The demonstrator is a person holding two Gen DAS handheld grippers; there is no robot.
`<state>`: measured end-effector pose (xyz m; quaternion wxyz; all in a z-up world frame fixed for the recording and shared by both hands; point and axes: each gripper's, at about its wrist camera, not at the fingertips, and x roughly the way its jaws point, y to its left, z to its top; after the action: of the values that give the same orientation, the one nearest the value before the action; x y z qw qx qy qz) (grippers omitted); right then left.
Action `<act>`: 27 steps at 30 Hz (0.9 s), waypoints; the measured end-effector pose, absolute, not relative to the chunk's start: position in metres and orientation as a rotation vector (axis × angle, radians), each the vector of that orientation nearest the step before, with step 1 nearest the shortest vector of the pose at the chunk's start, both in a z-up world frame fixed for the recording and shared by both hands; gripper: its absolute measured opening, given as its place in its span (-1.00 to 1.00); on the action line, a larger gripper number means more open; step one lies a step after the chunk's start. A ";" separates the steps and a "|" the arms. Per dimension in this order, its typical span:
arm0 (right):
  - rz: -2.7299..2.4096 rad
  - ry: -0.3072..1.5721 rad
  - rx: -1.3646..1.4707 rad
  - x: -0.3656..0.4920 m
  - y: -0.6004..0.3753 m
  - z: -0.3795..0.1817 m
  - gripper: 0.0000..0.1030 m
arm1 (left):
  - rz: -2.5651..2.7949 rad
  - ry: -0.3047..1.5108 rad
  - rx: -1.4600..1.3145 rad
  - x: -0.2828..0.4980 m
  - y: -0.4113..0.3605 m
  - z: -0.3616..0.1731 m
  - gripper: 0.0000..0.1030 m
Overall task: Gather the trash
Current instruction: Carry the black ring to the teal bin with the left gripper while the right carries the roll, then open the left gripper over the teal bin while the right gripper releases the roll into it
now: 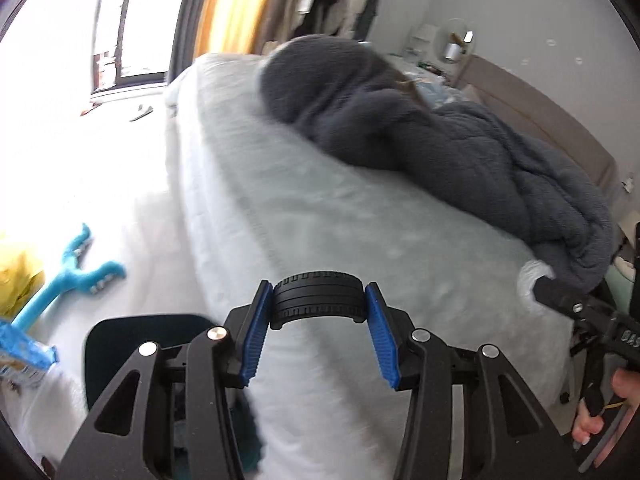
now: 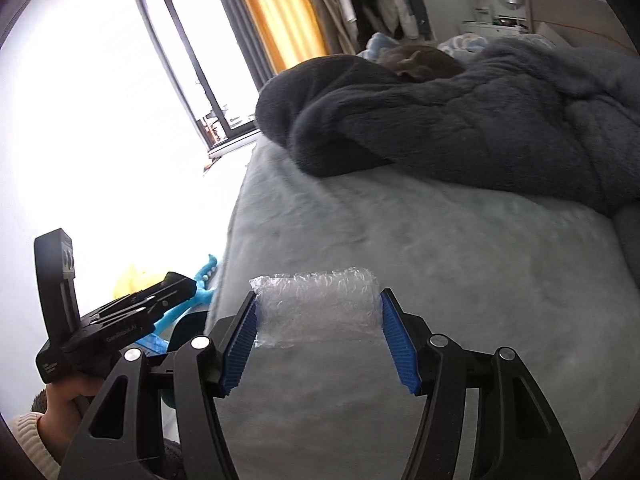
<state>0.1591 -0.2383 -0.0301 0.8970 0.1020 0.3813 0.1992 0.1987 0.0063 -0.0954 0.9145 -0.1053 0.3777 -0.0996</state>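
pale bed bears dark blanket, perhaps

"DAS" on right gripper, cut off.

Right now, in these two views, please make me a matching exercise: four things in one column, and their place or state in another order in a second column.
Things:
1. black toy tire
2. bubble wrap
3. dark grey blanket
4. turquoise plastic toy

Places:
A. bunched on top of the bed
B. clamped in the left gripper
C. on the floor beside the bed
D. clamped in the right gripper

Pairs: 1-B, 2-D, 3-A, 4-C
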 end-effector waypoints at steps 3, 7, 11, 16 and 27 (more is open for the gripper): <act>0.443 0.792 0.199 0.157 -0.217 -0.030 0.19 | -0.167 0.801 -0.230 0.195 0.026 -0.101 -0.03; 0.493 0.798 0.173 0.155 -0.185 -0.032 0.19 | -0.133 0.825 -0.255 0.190 0.051 -0.108 -0.02; 0.538 0.798 0.129 0.153 -0.154 -0.032 0.19 | -0.094 0.860 -0.271 0.187 0.077 -0.119 -0.02; 0.591 0.815 0.087 0.152 -0.117 -0.039 0.19 | -0.033 0.948 -0.287 0.186 0.104 -0.144 -0.01; 0.684 0.849 0.027 0.151 -0.056 -0.051 0.19 | 0.034 1.205 -0.333 0.177 0.149 -0.209 0.00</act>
<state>0.1509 -0.0562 -0.0510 0.8551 0.0130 0.4036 0.3252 0.1768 0.1489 -0.2086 0.8107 -0.1557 0.5641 0.0160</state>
